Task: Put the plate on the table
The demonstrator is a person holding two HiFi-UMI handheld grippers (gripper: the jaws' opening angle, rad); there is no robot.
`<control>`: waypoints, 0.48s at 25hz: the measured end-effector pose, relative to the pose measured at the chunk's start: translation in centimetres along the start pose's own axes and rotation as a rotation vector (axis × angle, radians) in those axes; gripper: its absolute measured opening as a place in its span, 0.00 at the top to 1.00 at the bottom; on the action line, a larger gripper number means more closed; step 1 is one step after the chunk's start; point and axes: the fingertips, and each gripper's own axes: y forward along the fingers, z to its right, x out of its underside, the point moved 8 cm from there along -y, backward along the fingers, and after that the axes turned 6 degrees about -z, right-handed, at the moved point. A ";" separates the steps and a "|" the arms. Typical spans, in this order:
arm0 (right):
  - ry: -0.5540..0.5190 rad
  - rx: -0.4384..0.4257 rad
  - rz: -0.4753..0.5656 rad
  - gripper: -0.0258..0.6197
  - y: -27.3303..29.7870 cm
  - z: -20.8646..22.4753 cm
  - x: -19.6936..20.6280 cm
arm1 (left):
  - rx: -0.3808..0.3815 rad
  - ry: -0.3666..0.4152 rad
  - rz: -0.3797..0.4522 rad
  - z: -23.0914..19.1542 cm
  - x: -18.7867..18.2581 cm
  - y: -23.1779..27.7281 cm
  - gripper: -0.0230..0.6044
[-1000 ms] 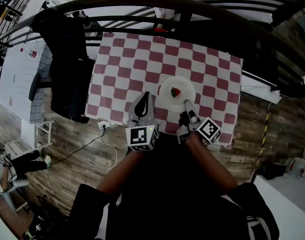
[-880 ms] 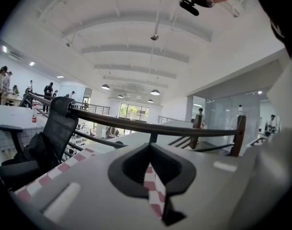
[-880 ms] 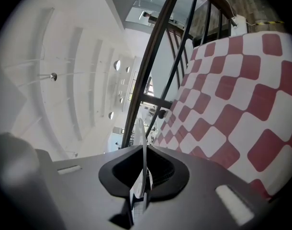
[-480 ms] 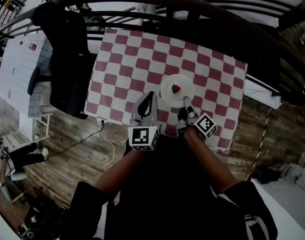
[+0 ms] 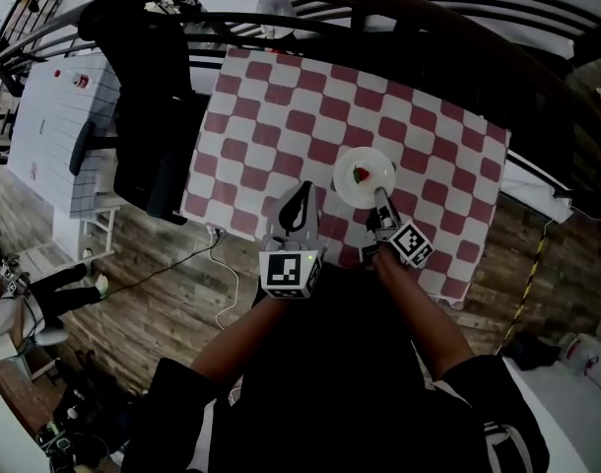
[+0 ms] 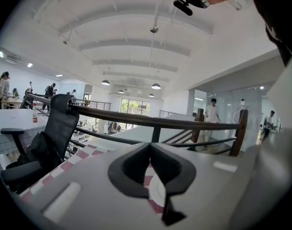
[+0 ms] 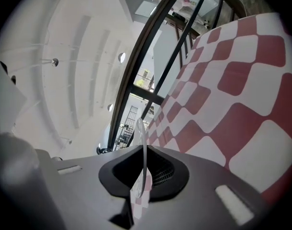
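chair: black, with a dark coat draped over it, standing off the table's left edge; no part in the job.
table: covered by a red-and-white checked cloth, carrying nothing but the plate; a dark railing runs behind its far edge.
left gripper: over the near edge, just left of the plate, jaws pressed together with nothing in them. i judge it is only kept out of the way while the other hand works.
plate: white, over the near right part of the table, with a small red thing on its middle, probably a strawberry. it is held flat, i judge so that the red thing does not roll off. whether its underside touches the cloth i cannot tell.
right gripper: clenched on the plate's near rim. in the right gripper view the plate shows as a thin edge pinched between the pads. a grip on the near rim lets the plate reach in past the table's near edge; i judge the release should wait until it sits on the cloth.
writing: the cubes on both grippers carry black-and-white square patterns, no words. no brand or label can be read anywhere.
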 end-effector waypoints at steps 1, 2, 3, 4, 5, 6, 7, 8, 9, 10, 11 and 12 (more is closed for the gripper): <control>-0.012 -0.004 -0.004 0.93 0.3 0.4 0.1 | 0.002 -0.009 -0.005 -0.1 0.2 0.0 0.95; -0.019 -0.005 -0.009 0.94 0.6 0.8 0.2 | 0.005 -0.017 -0.009 -0.1 0.3 0.1 0.95; -0.021 -0.003 -0.014 0.94 0.8 1.3 0.4 | 0.011 -0.022 -0.010 0.0 0.4 0.1 0.95; -0.019 -0.001 -0.019 0.94 1.0 1.7 0.5 | 0.016 -0.021 -0.010 0.1 0.4 0.1 0.95; -0.014 0.002 -0.023 0.94 1.2 2.0 0.6 | 0.020 -0.017 -0.011 0.3 0.4 0.1 0.95; -0.007 0.004 -0.027 0.94 1.4 2.3 0.7 | 0.023 -0.014 -0.013 0.4 0.5 0.1 0.95; 0.001 0.007 -0.031 0.94 1.6 2.7 0.8 | 0.025 -0.012 -0.016 0.4 0.5 0.0 0.95; 0.006 0.010 -0.034 0.94 1.8 3.0 0.9 | 0.024 -0.010 -0.019 0.4 0.5 0.0 0.95; 0.011 0.013 -0.038 0.94 2.0 3.4 1.0 | 0.021 -0.007 -0.022 0.4 0.5 -0.1 0.95; 0.017 0.016 -0.040 0.94 2.2 3.8 1.2 | 0.017 -0.007 -0.023 0.4 0.7 -0.2 0.95; 0.024 0.020 -0.043 0.94 2.3 4.1 1.3 | 0.013 -0.009 -0.023 0.3 0.9 -0.4 0.95; 0.032 0.023 -0.046 0.94 2.5 4.4 1.4 | 0.009 -0.012 -0.024 0.3 1.1 -0.5 0.95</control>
